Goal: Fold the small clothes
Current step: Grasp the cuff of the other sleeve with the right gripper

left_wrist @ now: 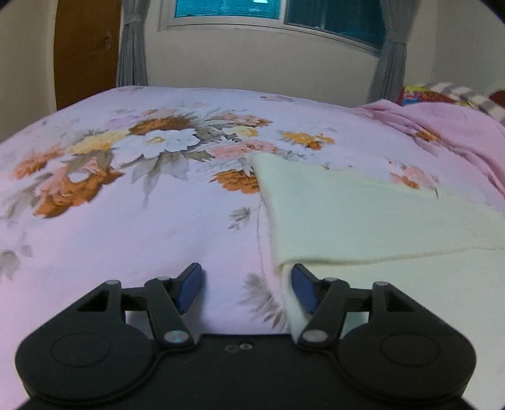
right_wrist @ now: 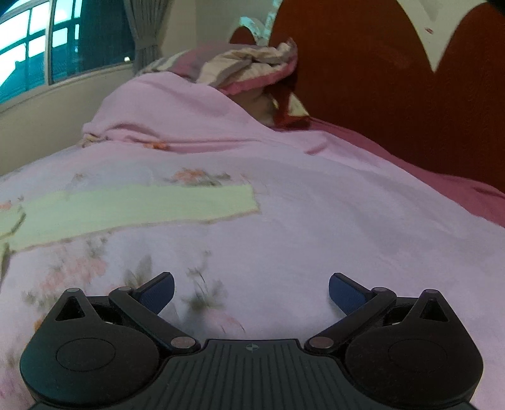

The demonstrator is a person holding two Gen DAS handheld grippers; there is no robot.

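While lying flat, cream cloth (right_wrist: pixel 132 205) stretches sideways across bedspread (right_wrist: pixel 315 220).

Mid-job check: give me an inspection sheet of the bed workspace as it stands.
Surface: floral bedspread, fairly smooth.
Job's things: cream cloth lying flat, top layer folded over.
Clutter: pink blanket and pillows heaped by the headboard.
Grippers: left gripper open, one pad at the cloth's edge; right gripper open over bare bedspread.
Cables: nothing seen.
Surroundings: window, grey curtains, wooden door.
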